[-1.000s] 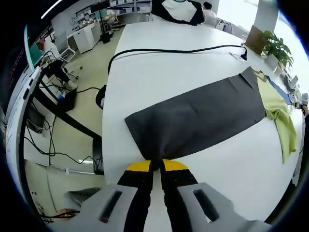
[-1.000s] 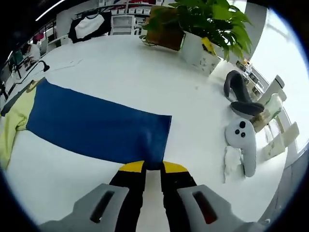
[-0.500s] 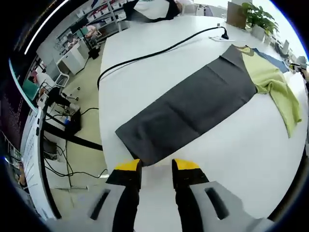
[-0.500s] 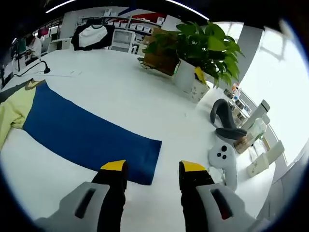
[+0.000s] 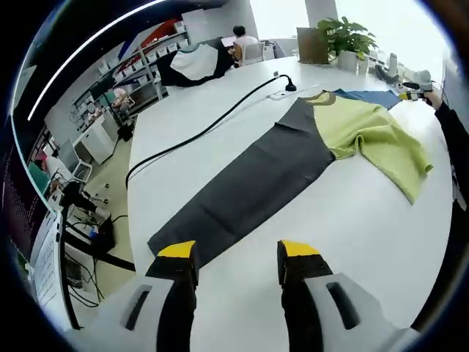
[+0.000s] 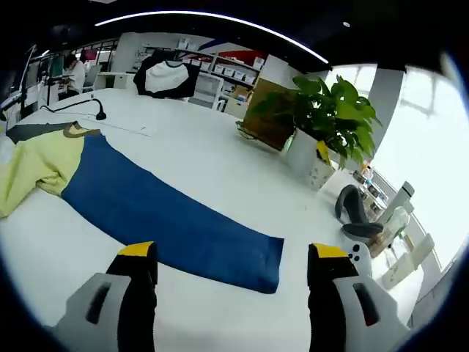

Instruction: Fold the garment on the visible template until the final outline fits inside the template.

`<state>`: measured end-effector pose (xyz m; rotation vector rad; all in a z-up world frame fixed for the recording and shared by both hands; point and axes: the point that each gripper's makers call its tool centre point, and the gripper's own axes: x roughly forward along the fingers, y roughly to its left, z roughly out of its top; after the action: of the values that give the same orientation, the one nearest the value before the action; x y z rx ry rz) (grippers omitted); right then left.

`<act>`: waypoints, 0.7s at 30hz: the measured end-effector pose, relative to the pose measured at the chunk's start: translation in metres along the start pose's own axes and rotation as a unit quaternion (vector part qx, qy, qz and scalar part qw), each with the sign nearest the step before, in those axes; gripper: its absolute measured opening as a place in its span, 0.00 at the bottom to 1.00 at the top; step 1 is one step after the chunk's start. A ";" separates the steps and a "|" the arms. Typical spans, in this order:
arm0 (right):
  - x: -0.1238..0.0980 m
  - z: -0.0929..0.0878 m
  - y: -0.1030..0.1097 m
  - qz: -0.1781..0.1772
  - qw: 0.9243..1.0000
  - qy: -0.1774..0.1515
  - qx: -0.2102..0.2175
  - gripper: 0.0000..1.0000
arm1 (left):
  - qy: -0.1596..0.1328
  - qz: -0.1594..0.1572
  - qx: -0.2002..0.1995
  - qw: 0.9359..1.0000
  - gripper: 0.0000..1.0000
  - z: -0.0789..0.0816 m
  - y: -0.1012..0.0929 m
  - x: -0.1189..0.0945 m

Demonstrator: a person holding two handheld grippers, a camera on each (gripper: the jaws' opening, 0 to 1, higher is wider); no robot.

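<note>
Both grippers have let go since a second ago: then each was pinched on a sleeve end, now both are wide apart and pulled back off the cloth. Left gripper view: left gripper (image 5: 238, 253) has its jaws spread, nothing between them, hovering just short of the end of the dark grey sleeve (image 5: 242, 194). That sleeve lies flat and stretched out on the white table (image 5: 344, 227), running up to the yellow-green body of the garment (image 5: 370, 136), which is bunched and rumpled; a bit of the blue sleeve (image 5: 366, 95) shows beyond it. A black cable (image 5: 198, 132) crosses the table past the grey sleeve. Right gripper view: right gripper (image 6: 233, 255) has its jaws spread, empty, near the free end of the blue sleeve (image 6: 168, 216), which lies flat and straight toward the yellow-green body (image 6: 37, 165). A potted plant (image 6: 322, 125) and a white controller (image 6: 359, 253) sit on the table to the right, apart from the garment.
</note>
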<state>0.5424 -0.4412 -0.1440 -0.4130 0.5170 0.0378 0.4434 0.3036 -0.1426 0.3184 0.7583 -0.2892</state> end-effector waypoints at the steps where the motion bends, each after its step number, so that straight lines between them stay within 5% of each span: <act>1: -0.002 0.002 0.004 0.003 1.000 -0.004 -0.004 0.90 | -0.015 -0.001 0.003 1.000 0.45 0.005 -0.002 0.000; 10: -0.025 0.025 0.050 0.041 0.997 -0.051 -0.036 0.99 | -0.074 -0.016 0.026 0.997 0.71 0.022 -0.045 0.000; 13: -0.032 0.030 0.067 0.058 0.995 -0.064 -0.051 0.99 | -0.089 0.004 0.049 0.995 0.96 0.024 -0.057 -0.001; 21: -0.044 0.034 0.093 0.075 0.991 -0.084 -0.071 1.00 | -0.169 0.007 0.106 0.980 1.00 0.043 -0.102 -0.009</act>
<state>0.5076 -0.3397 -0.1308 -0.5051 0.3801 0.2528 0.4261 0.1953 -0.1249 0.4625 0.3904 -0.4010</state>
